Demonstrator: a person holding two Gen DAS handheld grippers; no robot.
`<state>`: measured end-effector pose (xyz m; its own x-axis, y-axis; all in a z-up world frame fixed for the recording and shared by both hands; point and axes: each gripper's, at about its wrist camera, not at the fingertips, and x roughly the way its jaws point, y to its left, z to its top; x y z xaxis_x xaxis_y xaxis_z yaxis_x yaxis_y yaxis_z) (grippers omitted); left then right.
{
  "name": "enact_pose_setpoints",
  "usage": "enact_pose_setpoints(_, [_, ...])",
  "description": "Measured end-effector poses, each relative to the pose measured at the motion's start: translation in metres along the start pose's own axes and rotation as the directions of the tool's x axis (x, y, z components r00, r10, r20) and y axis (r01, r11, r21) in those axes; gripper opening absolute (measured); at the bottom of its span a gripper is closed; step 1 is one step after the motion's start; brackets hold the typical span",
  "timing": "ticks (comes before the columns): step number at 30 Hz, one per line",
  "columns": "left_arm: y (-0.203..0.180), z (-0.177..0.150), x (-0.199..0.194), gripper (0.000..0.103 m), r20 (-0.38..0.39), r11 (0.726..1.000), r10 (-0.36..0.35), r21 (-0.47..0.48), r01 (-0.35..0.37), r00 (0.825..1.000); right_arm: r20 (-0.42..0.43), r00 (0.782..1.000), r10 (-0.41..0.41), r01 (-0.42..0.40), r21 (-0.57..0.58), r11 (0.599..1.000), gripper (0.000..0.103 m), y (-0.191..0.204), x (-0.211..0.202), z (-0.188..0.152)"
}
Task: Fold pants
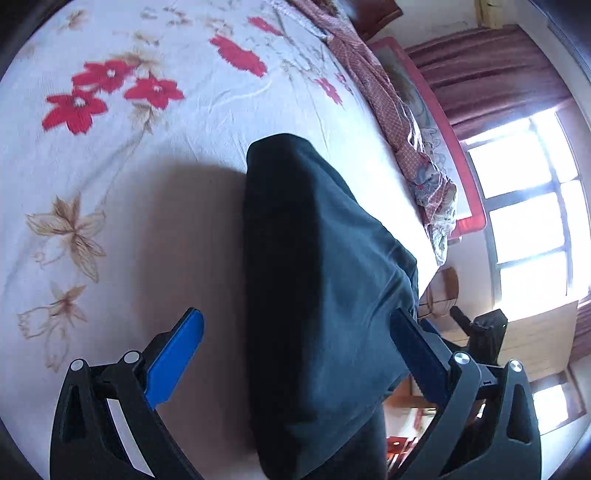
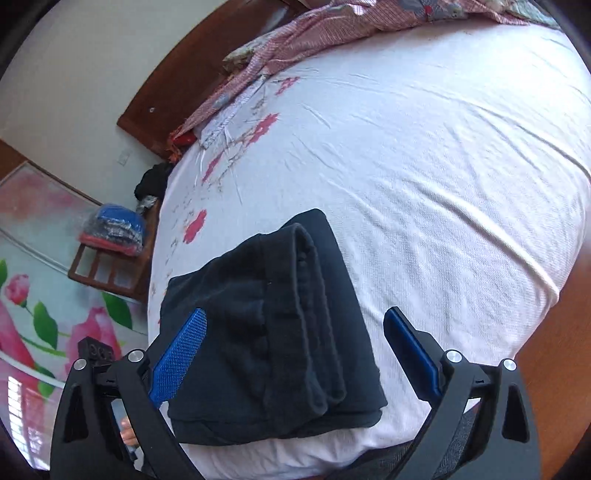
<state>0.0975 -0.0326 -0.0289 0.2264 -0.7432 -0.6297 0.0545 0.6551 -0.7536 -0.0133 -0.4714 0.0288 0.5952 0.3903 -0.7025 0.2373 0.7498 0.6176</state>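
Observation:
The dark pants (image 2: 273, 332) lie folded into a compact stack on the white flowered bedsheet (image 2: 424, 166), near the bed's front corner. In the left wrist view the same pants (image 1: 317, 295) fill the middle, close under the camera. My left gripper (image 1: 295, 354) is open, its blue fingers (image 1: 173, 362) spread on either side of the pants, holding nothing. My right gripper (image 2: 295, 354) is open too, its blue fingers (image 2: 181, 354) straddling the folded stack from above, with the waistband layers visible between them.
A crumpled pink patterned blanket (image 2: 332, 33) lies along the head of the bed. A wooden headboard (image 2: 184, 81) stands behind it. A small wooden stand with bagged clothes (image 2: 114, 229) is beside the bed. A bright window (image 1: 524, 206) and curtains are off the bed's side.

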Motion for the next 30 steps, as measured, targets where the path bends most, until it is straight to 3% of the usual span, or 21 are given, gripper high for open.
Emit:
enact_pose_setpoints(1, [0.005, 0.002, 0.009, 0.101, -0.024, 0.998, -0.054, -0.03, 0.053, 0.998, -0.015, 1.0, -0.016, 0.016, 0.008, 1.0, 0.096, -0.006, 0.006, 0.002])
enact_pose_setpoints(5, [0.021, -0.001, 0.032, 0.101, -0.058, 0.963, -0.215, -0.178, 0.202, 0.975, -0.068, 0.995, 0.067, -0.063, 0.06, 0.996, 0.096, -0.028, 0.025, -0.002])
enact_pose_setpoints(8, [0.023, -0.002, 0.034, 0.101, -0.038, 0.946, -0.267, -0.2, 0.255, 0.963, -0.095, 0.989, 0.113, -0.102, 0.119, 0.988, 0.096, -0.043, 0.037, -0.009])
enact_pose_setpoints(12, [0.025, -0.001, 0.039, 0.101, -0.057, 0.912, -0.353, -0.244, 0.33, 0.934, -0.116, 0.956, 0.271, -0.243, 0.21, 0.947, 0.096, -0.054, 0.049, -0.023])
enact_pose_setpoints(19, [0.026, -0.001, 0.047, 0.101, -0.083, 0.883, -0.417, -0.27, 0.383, 0.905, -0.114, 0.931, 0.346, -0.317, 0.217, 0.923, 0.099, -0.059, 0.052, -0.033])
enact_pose_setpoints(21, [0.028, 0.004, 0.051, 0.101, -0.088, 0.887, -0.4, -0.288, 0.362, 0.912, -0.125, 0.933, 0.337, -0.307, 0.208, 0.929, 0.099, -0.057, 0.053, -0.033])
enact_pose_setpoints(23, [0.022, 0.01, 0.052, 0.101, -0.124, 0.909, -0.357, -0.272, 0.315, 0.926, -0.143, 0.944, 0.299, -0.279, 0.144, 0.949, 0.098, -0.049, 0.052, -0.034])
enact_pose_setpoints(24, [0.017, 0.007, 0.052, 0.1, -0.138, 0.927, -0.322, -0.246, 0.283, 0.937, -0.147, 0.951, 0.271, -0.256, 0.112, 0.96, 0.087, -0.042, 0.053, -0.034])
enact_pose_setpoints(25, [0.016, 0.002, 0.049, 0.088, -0.148, 0.944, -0.282, -0.219, 0.247, 0.948, -0.163, 0.958, 0.235, -0.223, 0.089, 0.971, 0.061, -0.039, 0.054, -0.036])
enact_pose_setpoints(26, [0.011, -0.001, 0.05, 0.069, -0.153, 0.968, -0.201, -0.182, 0.172, 0.968, -0.169, 0.961, 0.221, -0.207, 0.097, 0.974, 0.054, -0.04, 0.056, -0.036])
enact_pose_setpoints(27, [0.012, -0.002, 0.053, 0.047, -0.161, 0.974, -0.168, -0.18, 0.138, 0.973, -0.158, 0.96, 0.23, -0.213, 0.115, 0.97, 0.042, -0.04, 0.053, -0.037])
enact_pose_setpoints(29, [0.021, -0.005, 0.054, 0.03, -0.139, 0.95, -0.23, -0.246, 0.191, 0.963, -0.149, 0.969, 0.197, -0.188, 0.074, 0.979, 0.037, -0.028, 0.045, -0.038])
enact_pose_setpoints(30, [0.022, -0.006, 0.054, 0.026, -0.136, 0.95, -0.223, -0.251, 0.184, 0.965, -0.146, 0.973, 0.179, -0.173, 0.051, 0.984, 0.034, -0.019, 0.041, -0.038])
